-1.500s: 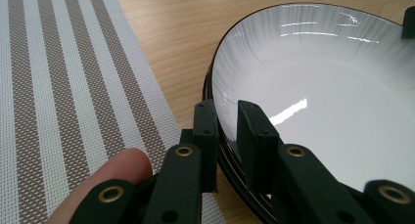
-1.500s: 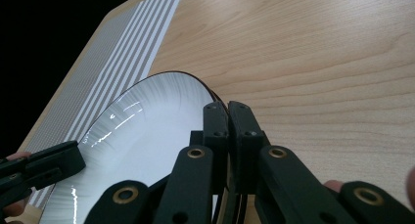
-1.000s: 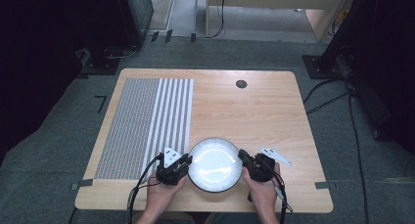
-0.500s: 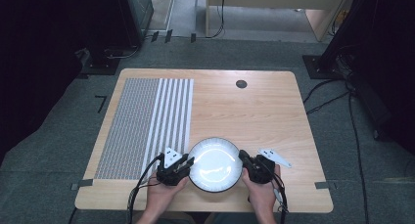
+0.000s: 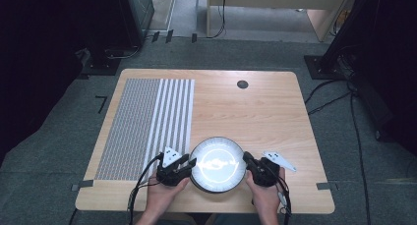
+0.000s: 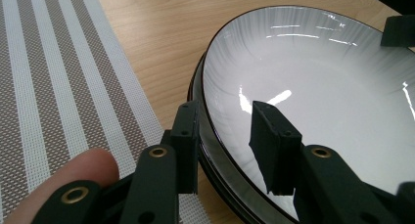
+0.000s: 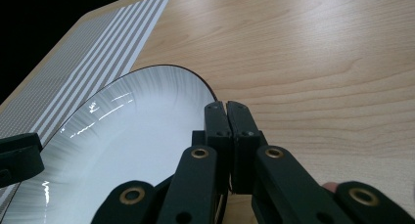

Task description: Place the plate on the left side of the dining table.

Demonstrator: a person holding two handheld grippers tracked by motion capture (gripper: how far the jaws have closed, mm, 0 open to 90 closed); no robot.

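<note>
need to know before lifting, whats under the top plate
Under the top plate a second dark rim shows at its left edge, so at least one more plate lies beneath. How many, and the table under the stack, are covered.

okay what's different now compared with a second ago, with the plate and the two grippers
The left gripper has just been opening its jaws, which now stand apart astride the plate's near-left rim, letting go of it. The right gripper stays shut at the plate's right rim. Plate, hands and striped placemat have not visibly moved.
</note>
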